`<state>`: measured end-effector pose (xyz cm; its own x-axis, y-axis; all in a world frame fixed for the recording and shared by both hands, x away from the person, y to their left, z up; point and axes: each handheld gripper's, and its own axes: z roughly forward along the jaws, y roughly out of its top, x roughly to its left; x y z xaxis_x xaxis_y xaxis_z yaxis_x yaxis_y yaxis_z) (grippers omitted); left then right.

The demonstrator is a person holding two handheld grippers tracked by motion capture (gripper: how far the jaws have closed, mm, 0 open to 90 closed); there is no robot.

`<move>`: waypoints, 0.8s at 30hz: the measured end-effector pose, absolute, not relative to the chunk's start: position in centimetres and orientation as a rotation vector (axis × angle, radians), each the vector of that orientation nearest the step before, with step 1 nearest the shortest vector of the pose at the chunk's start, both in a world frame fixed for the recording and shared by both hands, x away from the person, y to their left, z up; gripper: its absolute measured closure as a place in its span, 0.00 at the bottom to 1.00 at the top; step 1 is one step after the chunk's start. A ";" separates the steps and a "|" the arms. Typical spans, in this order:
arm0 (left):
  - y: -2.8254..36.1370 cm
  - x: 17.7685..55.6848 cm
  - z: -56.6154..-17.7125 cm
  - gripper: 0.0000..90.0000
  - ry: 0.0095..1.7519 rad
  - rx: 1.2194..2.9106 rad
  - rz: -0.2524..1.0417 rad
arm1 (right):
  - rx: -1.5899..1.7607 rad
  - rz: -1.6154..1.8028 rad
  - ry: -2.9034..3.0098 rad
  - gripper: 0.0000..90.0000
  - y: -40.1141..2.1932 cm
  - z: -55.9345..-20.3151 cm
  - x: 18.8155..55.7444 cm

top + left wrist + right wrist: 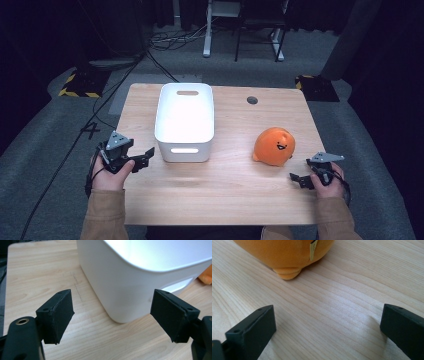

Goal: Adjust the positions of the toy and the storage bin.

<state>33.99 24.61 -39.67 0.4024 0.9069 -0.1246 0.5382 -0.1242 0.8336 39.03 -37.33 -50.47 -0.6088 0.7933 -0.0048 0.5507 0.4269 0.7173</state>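
1. Both tongs gape wide and grip nothing: left gripper [134,159], right gripper [301,180]
2. Orange plush toy [273,146] lies on the table [225,185] just ahead of the right jaws, untouched
3. White bin [184,121] stands empty beside the left jaws; judging by this, nothing is started

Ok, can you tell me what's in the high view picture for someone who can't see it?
A person sits at a wooden table holding an open left gripper and an open right gripper. A white plastic bin stands near the left gripper, and a smiling orange plush toy sits near the right one.
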 end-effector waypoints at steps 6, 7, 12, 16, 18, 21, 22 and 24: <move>24.2 34.2 -38.9 0.18 1.219 1.735 0.600 | 1.148 0.984 2.342 0.00 -37.3 -50.5 39.0; 24.2 34.4 -38.7 0.18 1.224 1.722 0.594 | 1.148 0.984 2.342 0.00 -37.3 -50.5 39.0; 23.6 35.2 -37.9 0.21 1.187 1.691 0.558 | 1.151 0.986 2.341 0.00 -37.3 -50.5 39.0; 22.9 35.8 -37.5 0.23 1.149 1.681 0.542 | 1.150 0.985 2.341 0.00 -37.3 -50.5 39.0; 22.6 36.1 -37.5 0.24 1.142 1.675 0.539 | 1.149 0.985 2.341 0.00 -37.3 -50.5 39.0; 22.1 37.1 -38.1 0.27 1.144 1.704 0.526 | 1.149 0.985 2.341 0.00 -37.3 -50.5 39.0; 22.0 37.4 -38.3 0.28 1.150 1.712 0.521 | 1.149 0.984 2.341 0.00 -37.3 -50.5 39.0; 21.8 38.0 -38.6 0.29 1.154 1.715 0.525 | 1.150 0.984 2.341 0.00 -37.3 -50.5 39.0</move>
